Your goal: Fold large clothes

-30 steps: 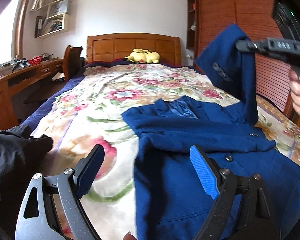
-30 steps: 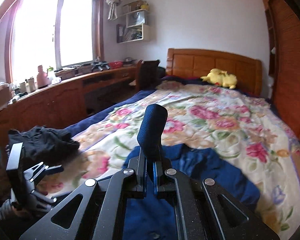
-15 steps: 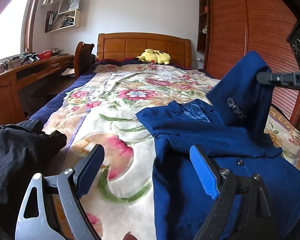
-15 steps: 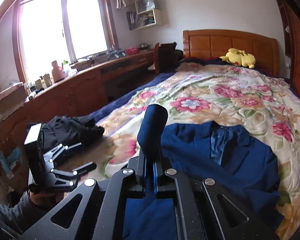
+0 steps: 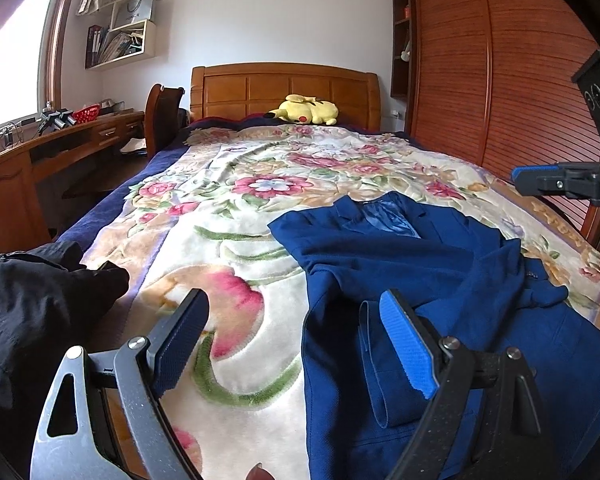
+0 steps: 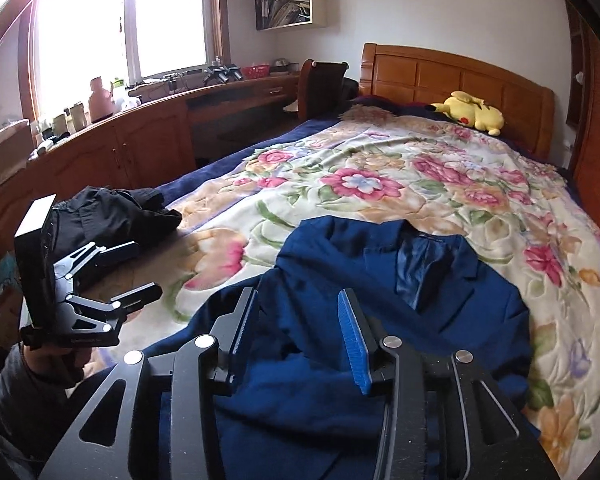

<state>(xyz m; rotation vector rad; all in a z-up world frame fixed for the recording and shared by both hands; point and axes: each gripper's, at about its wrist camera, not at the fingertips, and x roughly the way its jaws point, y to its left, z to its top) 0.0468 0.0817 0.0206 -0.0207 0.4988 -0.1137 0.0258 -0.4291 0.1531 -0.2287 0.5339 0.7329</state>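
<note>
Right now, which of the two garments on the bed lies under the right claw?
The blue jacket, spread on the floral blanket. The black garment lies bunched at the bed's left edge.

Blue jacket (image 6: 380, 280) (collar up) on floral blanket (image 6: 340, 200)

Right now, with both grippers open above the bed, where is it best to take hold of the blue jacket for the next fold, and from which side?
Probably the blue jacket by its left edge, near the left gripper. That edge lies flat and bare on the floral blanket, so come from the left, one finger under it. The right gripper hovers open over the folded sleeve.
</note>
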